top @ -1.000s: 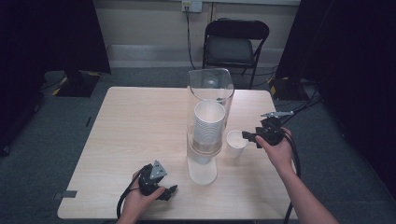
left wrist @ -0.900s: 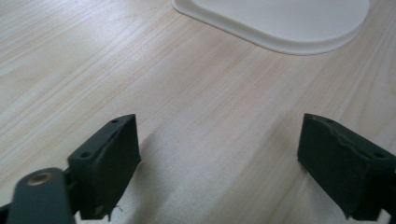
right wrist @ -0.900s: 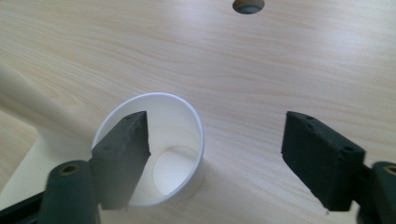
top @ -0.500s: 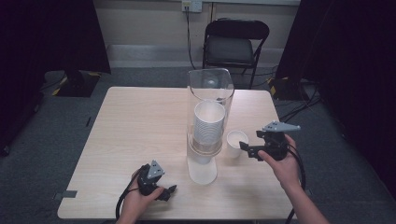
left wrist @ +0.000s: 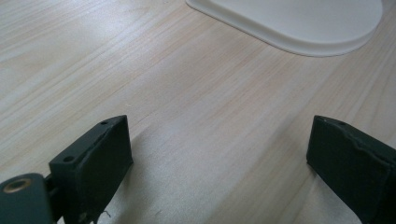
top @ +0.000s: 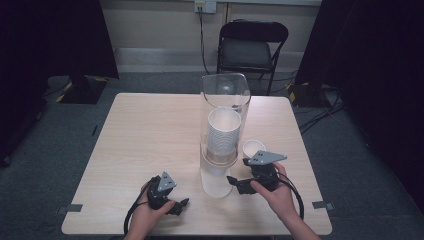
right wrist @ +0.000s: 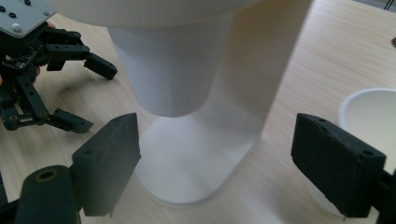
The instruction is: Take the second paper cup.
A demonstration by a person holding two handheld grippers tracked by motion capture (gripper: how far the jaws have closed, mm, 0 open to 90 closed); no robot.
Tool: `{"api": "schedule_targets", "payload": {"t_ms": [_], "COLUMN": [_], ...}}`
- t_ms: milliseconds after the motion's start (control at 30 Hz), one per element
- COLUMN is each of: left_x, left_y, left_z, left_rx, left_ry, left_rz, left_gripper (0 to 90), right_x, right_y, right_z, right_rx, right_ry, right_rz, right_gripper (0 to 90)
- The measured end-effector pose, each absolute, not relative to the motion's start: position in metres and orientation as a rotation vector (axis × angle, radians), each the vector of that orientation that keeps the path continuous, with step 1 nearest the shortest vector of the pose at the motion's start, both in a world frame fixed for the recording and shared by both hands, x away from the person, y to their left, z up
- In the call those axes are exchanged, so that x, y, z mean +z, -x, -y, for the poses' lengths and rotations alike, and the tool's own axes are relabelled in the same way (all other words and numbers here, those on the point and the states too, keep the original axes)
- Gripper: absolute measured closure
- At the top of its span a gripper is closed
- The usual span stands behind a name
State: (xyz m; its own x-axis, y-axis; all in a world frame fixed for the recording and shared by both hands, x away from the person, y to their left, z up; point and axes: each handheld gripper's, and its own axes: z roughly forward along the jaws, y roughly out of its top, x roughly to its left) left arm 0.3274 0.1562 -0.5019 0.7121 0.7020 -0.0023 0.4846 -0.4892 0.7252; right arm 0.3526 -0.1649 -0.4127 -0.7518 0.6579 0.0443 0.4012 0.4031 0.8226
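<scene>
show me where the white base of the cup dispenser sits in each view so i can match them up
High view: the dispenser base stands at centre bottom, under the clear tube, between the two grippers.
Left gripper view: its rounded foot lies along the top edge, beyond the open jaws.
Right gripper view: the base is at centre, framed by the open jaws, with a cup hanging above it.
Shared landmark: the light wooden table.

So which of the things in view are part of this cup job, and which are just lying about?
In the job, as far as I can judge:
cup dispenser, with its stack of cups
loose cup beside it
right tool, open, pointed at the dispenser's base
left tool, open, resting on the table

Lying about:
folding chair
floor cables
</scene>
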Motion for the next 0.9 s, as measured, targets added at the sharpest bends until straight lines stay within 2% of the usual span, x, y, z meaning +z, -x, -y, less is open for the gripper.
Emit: {"api": "schedule_targets", "payload": {"t_ms": [600, 700, 900], "left_x": [-0.502, -0.502, -0.502], "left_y": [-0.327, -0.327, -0.327], "left_z": [-0.156, -0.156, -0.156], "left_rx": [0.382, 0.382, 0.382], "left_ry": [-2.186, -2.186, -2.186], "left_rz": [-0.897, -0.898, -0.897], "left_gripper": [6.2, 6.2, 6.2], "right_x": [-0.431, -0.430, -0.432], "right_y": [-0.357, -0.360, -0.362], "right_z": [0.128, 0.120, 0.118], "right_rx": [1.384, 1.429, 1.442], "right_ry": [-0.890, -0.902, -0.891], "right_rz": [-2.308, -2.266, -2.214], "right_gripper": [16.1, 25.7, 33.9]}}
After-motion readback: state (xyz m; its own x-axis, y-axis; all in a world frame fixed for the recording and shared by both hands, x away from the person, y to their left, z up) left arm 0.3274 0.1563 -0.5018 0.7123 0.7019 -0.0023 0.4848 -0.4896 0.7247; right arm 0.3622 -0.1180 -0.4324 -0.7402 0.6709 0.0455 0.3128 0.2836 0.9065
